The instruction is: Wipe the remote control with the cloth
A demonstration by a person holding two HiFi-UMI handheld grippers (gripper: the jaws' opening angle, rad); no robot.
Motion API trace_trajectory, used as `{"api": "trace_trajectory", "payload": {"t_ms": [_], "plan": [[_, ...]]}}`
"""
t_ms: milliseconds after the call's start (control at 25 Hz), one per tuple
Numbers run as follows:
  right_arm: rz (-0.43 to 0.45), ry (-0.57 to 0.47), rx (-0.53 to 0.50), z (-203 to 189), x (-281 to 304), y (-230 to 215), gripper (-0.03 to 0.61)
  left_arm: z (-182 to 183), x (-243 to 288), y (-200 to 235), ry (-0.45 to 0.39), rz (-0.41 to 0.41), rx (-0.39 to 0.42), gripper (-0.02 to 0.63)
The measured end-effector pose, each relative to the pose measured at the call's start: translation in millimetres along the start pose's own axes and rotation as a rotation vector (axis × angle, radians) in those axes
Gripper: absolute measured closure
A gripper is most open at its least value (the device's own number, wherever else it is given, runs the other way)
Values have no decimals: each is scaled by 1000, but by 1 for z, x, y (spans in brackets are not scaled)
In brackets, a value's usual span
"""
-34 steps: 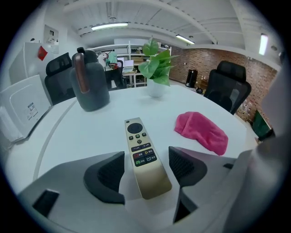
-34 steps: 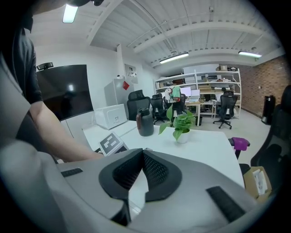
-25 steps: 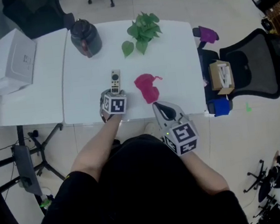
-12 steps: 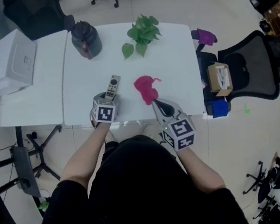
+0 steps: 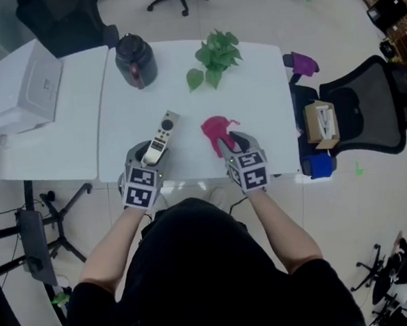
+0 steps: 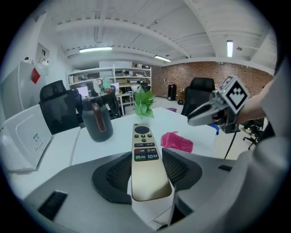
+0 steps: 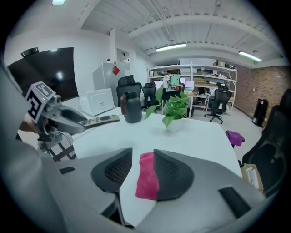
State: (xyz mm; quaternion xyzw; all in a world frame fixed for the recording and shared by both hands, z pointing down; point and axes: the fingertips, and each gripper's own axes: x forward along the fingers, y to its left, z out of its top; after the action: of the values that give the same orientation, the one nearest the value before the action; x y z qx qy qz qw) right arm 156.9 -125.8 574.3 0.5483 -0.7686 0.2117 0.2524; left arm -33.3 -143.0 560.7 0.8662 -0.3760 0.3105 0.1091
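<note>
A pale gold remote control (image 5: 161, 136) sticks out forward from my left gripper (image 5: 147, 158), which is shut on its near end. In the left gripper view the remote control (image 6: 145, 159) lies between both pads, buttons up, above the white table (image 5: 254, 94). The pink cloth (image 5: 216, 129) lies crumpled on the table near its front edge. My right gripper (image 5: 236, 144) stands over the cloth's near end, jaws opening. In the right gripper view the cloth (image 7: 147, 179) lies between the jaws against the right pad, with a gap at the left pad.
A dark jug (image 5: 135, 60) and a potted plant (image 5: 214, 53) stand at the back of the table. A white box-like machine (image 5: 23, 88) sits on the table to the left. A black office chair (image 5: 369, 107) with a cardboard box (image 5: 323, 119) stands at the right.
My right gripper has moved forward from off the table's edge onto the cloth, and its jaws have parted around it. My left gripper has drawn back toward me with the remote control.
</note>
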Motion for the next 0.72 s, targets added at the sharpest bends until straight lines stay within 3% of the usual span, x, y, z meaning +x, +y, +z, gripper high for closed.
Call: {"api": "trace_trajectory", "payload": {"t_ms": [80, 240, 480, 720], "plan": [[-21, 42, -7, -10, 20, -8, 394, 13, -16, -3, -38, -9, 19, 400], [-39, 158, -7, -35, 54, -20, 364, 38, -47, -10, -108, -19, 54, 400], [-19, 281, -4, -57, 90, -22, 364, 62, -82, -16, -174, -16, 97, 400], [9, 408, 66, -86, 102, -21, 382, 67, -91, -17, -183, -7, 113, 400]]}}
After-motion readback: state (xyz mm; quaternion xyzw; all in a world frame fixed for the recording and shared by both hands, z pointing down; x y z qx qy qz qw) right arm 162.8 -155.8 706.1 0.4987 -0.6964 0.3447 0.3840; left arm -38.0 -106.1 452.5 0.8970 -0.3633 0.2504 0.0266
